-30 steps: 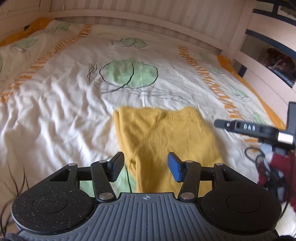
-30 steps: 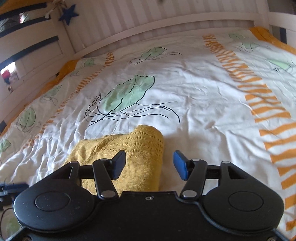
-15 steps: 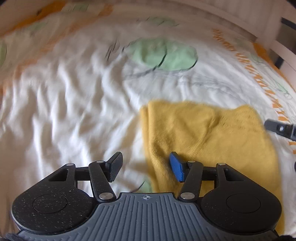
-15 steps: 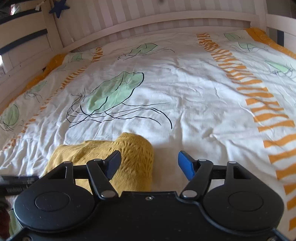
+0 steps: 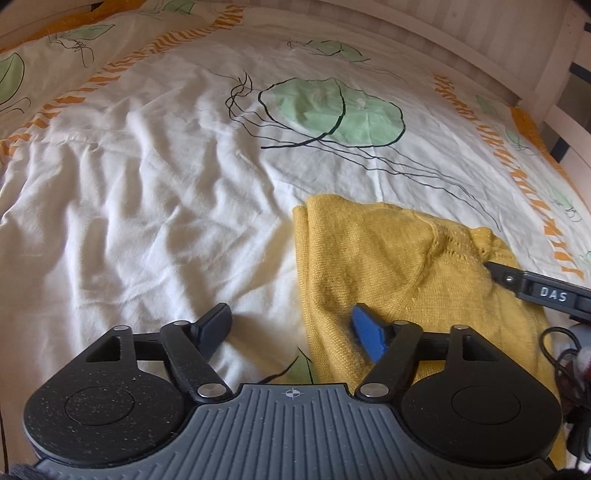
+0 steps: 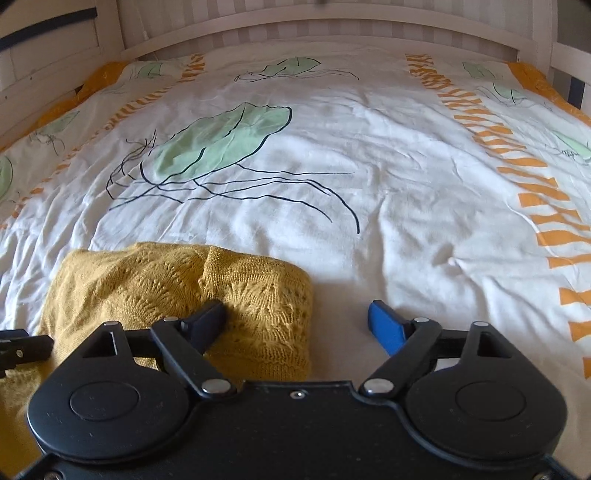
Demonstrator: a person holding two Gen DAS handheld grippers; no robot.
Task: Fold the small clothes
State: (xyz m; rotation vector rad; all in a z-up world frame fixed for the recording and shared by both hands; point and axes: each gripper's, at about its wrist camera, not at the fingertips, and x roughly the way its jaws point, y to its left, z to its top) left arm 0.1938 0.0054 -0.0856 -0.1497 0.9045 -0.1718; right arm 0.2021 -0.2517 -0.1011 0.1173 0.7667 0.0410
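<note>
A mustard-yellow knitted garment point(image 5: 399, 273) lies folded on the bed. My left gripper point(image 5: 291, 330) is open and straddles the garment's left edge, its blue finger over the knit, its dark finger over the sheet. My right gripper point(image 6: 297, 319) is open and straddles the garment's point(image 6: 177, 284) right edge, its dark finger on the lacy knit, its blue finger over the sheet. The right gripper's finger, marked DAS point(image 5: 535, 290), reaches onto the garment in the left wrist view. Neither gripper holds anything.
The bed has a crumpled white cover point(image 6: 369, 166) printed with green jellyfish and orange stripes. A white slatted bed frame point(image 6: 332, 26) rings it at the back and sides. Black cables point(image 5: 565, 354) hang at the right in the left wrist view.
Both grippers have dropped closer to the garment and moved apart to its two side edges. The right gripper's jaws have opened wider.
</note>
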